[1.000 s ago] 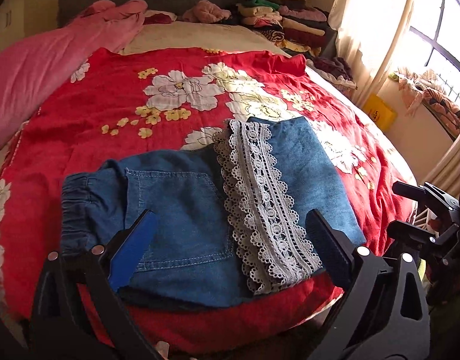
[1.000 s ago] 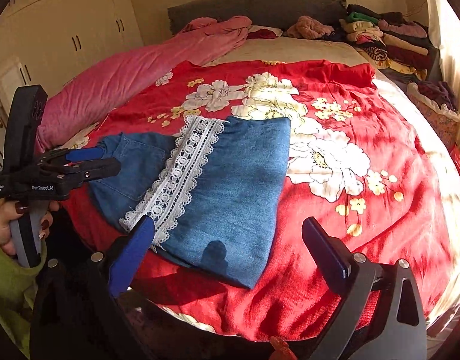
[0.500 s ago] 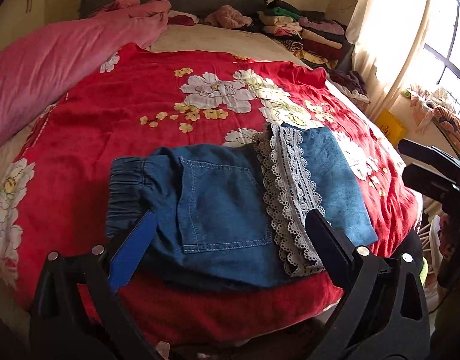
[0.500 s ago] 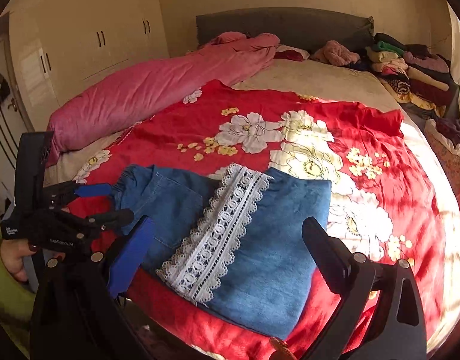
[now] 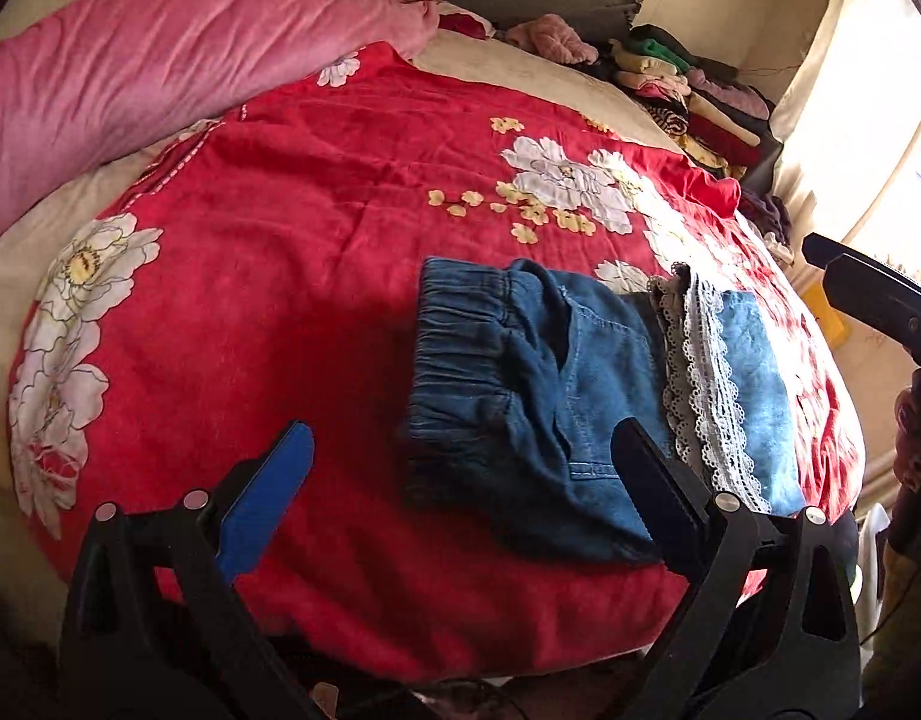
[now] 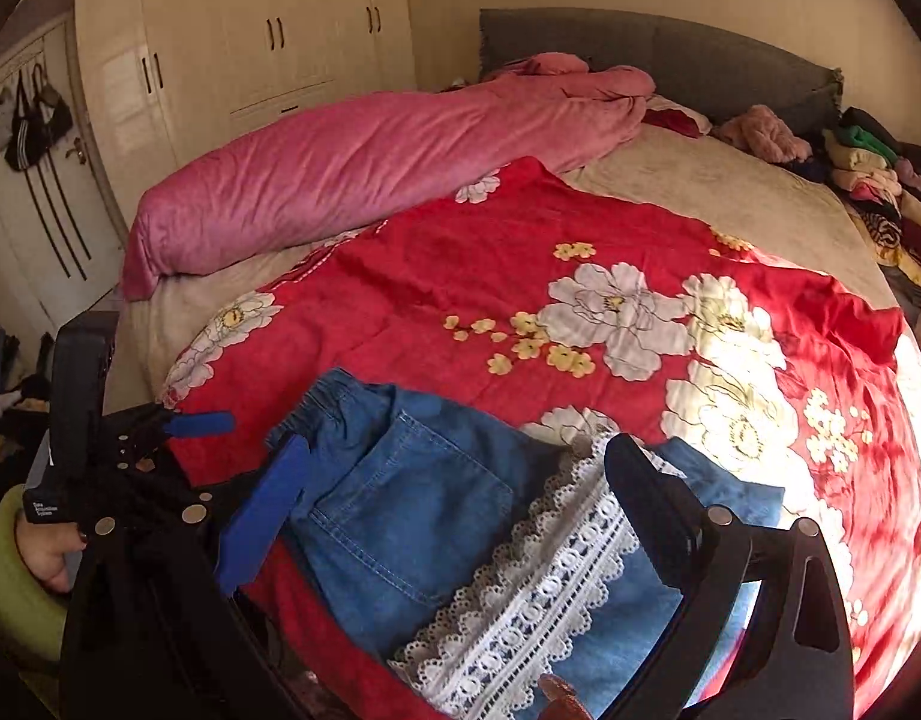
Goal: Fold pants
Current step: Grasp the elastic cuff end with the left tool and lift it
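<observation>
The denim pants (image 5: 586,396) lie folded near the front edge of a bed, on a red blanket (image 5: 316,252) printed with white and yellow flowers. The elastic waistband (image 5: 460,348) faces the left side, a back pocket shows on top, and a band of white lace trim (image 6: 538,588) crosses the folded leg toward the right side. The fold lies flat on the blanket.

The left gripper (image 5: 460,462) hangs above the near edge of the bed with its two fingers spread wide and nothing between them; its blue pad (image 5: 268,492) is over bare blanket to the left of the waistband, and its black finger sits over the pocket area. In the right wrist view, this gripper appears at the left edge, held by a hand (image 6: 46,552) with a green sleeve (image 6: 10,576).

The right gripper (image 6: 454,492) is also spread wide and empty, positioned above the pants, with its blue pad near the waistband and its black finger over the lace.

A long pink duvet roll (image 6: 388,162) lies along the left side of the bed. Stacked folded clothes (image 5: 694,96) sit at the far right corner by the grey headboard (image 6: 670,54). Cream wardrobes (image 6: 250,42) stand against the far wall.
</observation>
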Demonstrator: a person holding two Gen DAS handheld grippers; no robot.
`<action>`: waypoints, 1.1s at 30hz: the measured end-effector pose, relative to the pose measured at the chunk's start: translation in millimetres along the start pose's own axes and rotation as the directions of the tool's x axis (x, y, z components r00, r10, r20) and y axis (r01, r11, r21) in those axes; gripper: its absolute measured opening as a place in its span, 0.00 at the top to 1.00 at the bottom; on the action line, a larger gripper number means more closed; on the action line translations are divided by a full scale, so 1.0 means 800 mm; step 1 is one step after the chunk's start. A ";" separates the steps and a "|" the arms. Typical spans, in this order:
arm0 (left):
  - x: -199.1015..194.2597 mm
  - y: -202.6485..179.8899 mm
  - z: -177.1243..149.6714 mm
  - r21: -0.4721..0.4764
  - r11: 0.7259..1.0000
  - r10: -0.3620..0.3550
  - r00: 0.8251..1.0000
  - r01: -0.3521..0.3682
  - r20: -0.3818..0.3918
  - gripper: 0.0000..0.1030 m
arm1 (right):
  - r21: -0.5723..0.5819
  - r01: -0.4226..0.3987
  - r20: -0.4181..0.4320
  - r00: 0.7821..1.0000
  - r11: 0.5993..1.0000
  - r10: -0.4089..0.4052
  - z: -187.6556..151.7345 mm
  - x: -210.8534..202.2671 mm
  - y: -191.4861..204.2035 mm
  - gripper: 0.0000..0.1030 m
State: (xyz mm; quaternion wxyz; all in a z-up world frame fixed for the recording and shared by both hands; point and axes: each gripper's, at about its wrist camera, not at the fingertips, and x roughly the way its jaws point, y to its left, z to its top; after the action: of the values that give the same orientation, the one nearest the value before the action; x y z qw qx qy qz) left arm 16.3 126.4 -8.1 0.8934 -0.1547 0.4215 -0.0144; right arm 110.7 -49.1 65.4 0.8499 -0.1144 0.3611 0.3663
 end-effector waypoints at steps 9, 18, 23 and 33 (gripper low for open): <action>0.025 0.016 -0.007 -0.053 0.997 -0.052 0.998 0.050 -0.029 0.13 | -0.106 -0.059 -0.103 0.994 0.993 0.048 0.033 0.079 0.036 0.05; 0.057 0.013 -0.019 -0.080 0.988 -0.137 0.987 0.130 -0.087 0.50 | -0.140 -0.150 -0.258 0.960 0.979 0.110 0.039 0.166 0.059 0.06; 0.062 0.017 -0.021 -0.090 0.985 -0.155 0.984 0.147 -0.090 0.50 | -0.141 -0.188 -0.328 0.935 0.972 0.133 0.027 0.213 0.071 0.14; 0.059 0.012 -0.018 -0.074 0.985 -0.163 0.983 0.158 -0.080 0.36 | -0.036 -0.325 -0.232 0.923 0.945 0.308 0.017 0.184 0.042 0.71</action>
State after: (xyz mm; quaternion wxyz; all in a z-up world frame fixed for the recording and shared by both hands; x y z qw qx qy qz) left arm 34.5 124.2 -54.8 0.8648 -0.2175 0.4457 -0.0787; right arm 163.2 60.5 -25.5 0.7287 -0.1264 0.4541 0.4967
